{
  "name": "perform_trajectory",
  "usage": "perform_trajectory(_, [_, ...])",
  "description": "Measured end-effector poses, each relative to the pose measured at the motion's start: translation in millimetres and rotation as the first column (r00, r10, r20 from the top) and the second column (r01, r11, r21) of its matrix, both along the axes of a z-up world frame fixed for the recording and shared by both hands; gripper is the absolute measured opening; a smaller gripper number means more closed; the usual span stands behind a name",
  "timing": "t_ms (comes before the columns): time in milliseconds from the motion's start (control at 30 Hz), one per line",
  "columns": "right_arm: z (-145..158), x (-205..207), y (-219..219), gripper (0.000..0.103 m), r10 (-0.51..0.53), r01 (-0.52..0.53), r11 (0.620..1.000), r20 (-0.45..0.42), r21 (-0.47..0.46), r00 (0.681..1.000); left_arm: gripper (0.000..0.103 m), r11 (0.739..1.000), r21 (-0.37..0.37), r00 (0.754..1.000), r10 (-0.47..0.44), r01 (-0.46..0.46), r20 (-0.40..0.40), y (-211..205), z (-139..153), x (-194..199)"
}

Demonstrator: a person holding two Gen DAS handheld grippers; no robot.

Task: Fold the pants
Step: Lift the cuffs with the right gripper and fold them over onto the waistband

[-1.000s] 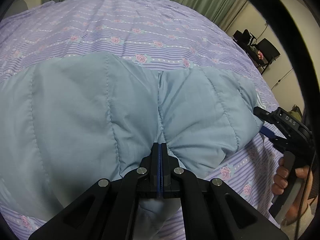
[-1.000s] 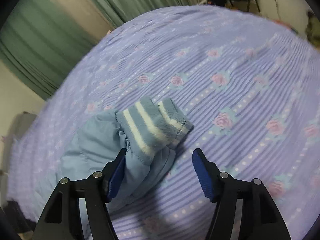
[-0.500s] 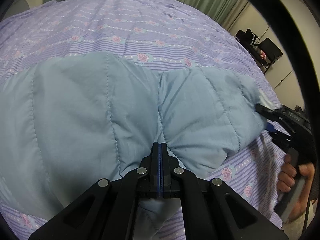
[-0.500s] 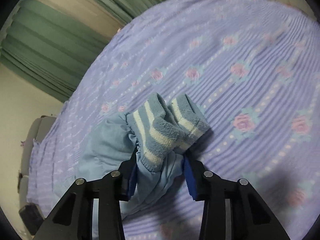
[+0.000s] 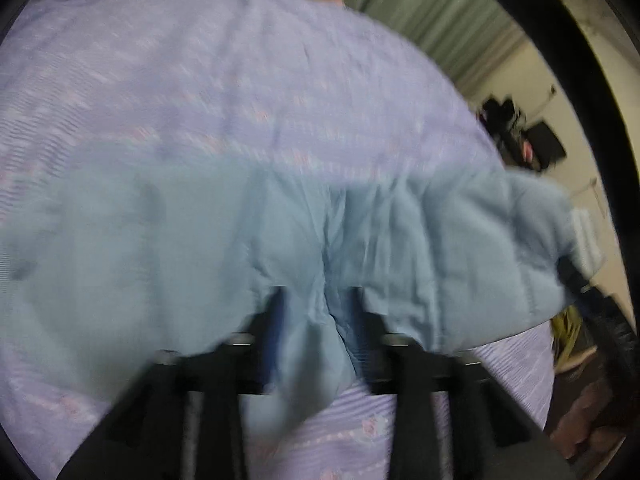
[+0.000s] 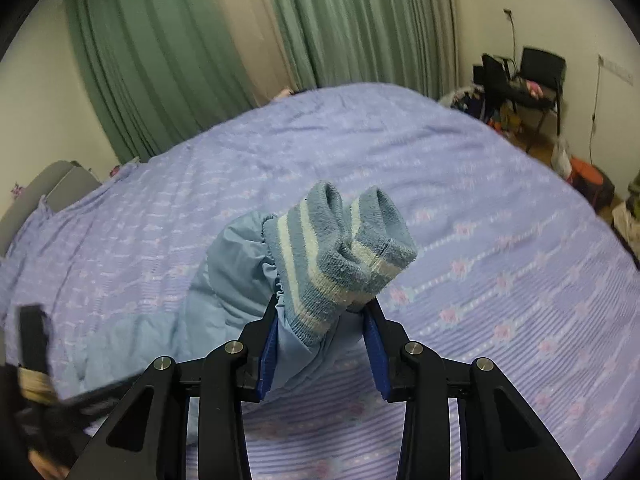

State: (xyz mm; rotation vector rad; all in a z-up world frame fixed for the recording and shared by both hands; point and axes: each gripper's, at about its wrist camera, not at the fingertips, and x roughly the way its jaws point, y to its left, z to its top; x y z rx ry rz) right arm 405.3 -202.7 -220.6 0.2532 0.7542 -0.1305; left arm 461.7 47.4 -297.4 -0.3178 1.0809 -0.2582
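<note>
The light blue padded pants (image 5: 160, 260) lie spread across the bed, blurred in the left wrist view. My left gripper (image 5: 316, 320) is at the crotch; its jaws are opening, and a bunch of fabric fills the gap and touches both pads. My right gripper (image 6: 320, 344) is shut on the leg ends of the pants (image 6: 232, 280), just below the striped knit cuffs (image 6: 340, 256), which stick up above its fingers. This end hangs lifted off the bed. The right gripper (image 5: 576, 280) also shows blurred at the pants' right end.
The bed (image 6: 480, 200) has a purple striped, rose-patterned cover (image 5: 240, 80). Green curtains (image 6: 200, 60) hang behind it. Black chairs (image 6: 536, 76) and clutter stand in the far right corner. A hand (image 5: 580, 432) shows at the lower right edge.
The right gripper closed on the leg ends and lifted them off the bed, rolling as it rose. The left gripper rose, its jaws parted, and fabric now bunches between them.
</note>
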Motion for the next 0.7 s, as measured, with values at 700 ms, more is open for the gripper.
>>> perform_trajectory(700, [52,7,268,0.037,0.320,-0.327,0.837,-0.092,-0.438,0.943,0.045,0.987,0.057,0.989,0.149,-0.150,0.022,192,76,-83])
